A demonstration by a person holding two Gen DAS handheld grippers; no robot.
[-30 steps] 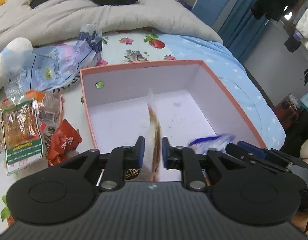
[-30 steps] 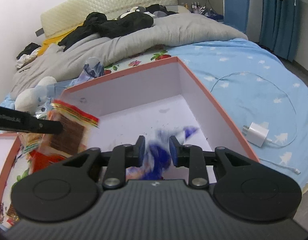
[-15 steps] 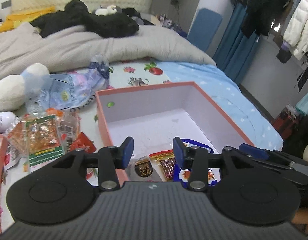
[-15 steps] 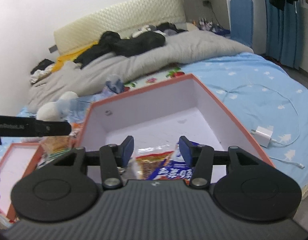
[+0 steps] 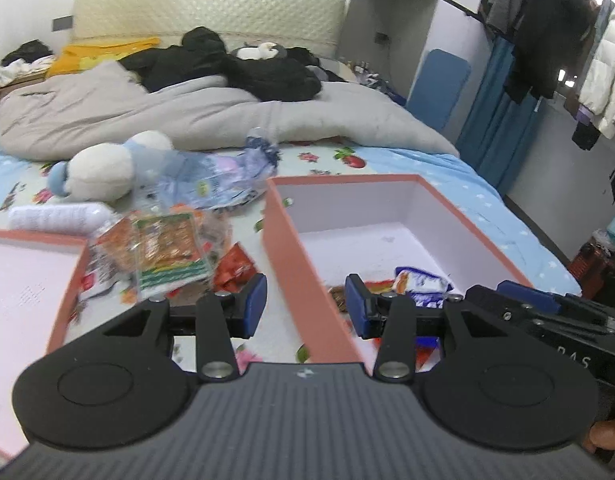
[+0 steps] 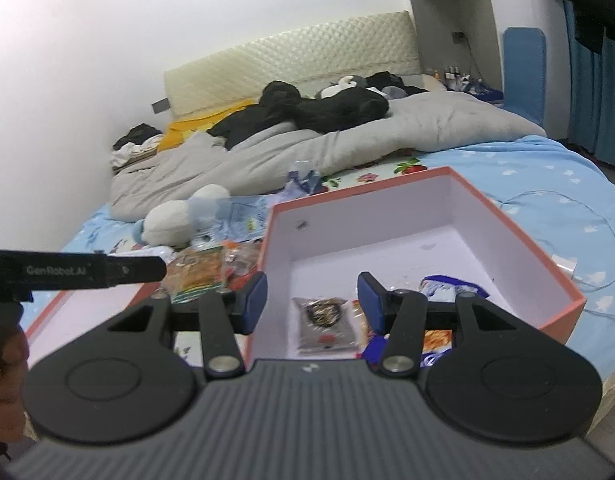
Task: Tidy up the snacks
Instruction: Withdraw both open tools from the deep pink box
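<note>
- Left gripper (image 5: 305, 304): jaws stand apart with nothing between the blue pads. It hangs above the left wall of the box, one finger on each side of that wall in the picture.
- Right gripper (image 6: 312, 300): jaws stand apart and hold nothing. It hangs over the near end of the box, above the packets.
- Box (image 6: 519, 240): salmon outside, white inside, lying on the bed (image 6: 555, 172) near its right edge. Its far half is bare.
- Brown packet (image 6: 327, 326): flat on the box floor at the near left corner.
- Blue-and-white packet (image 6: 443, 286): on the box floor towards the near right; an orange packet (image 6: 437, 338) lies at the near wall, partly hidden by the right finger.
- Loose snack pile (image 5: 167, 248): clear and red packets on the bed, between the box and a second salmon tray (image 5: 67, 276) at the left.
- Plush toy (image 5: 103, 174) and a crumpled clear bag (image 5: 211, 184): beyond the pile, towards the grey duvet (image 5: 147, 120).
- White charger (image 6: 565, 266) with cable: on the bed just beyond the right wall of the box.
- A hand (image 6: 3, 392) shows at the lower left of the right view, on the left gripper's handle.
</note>
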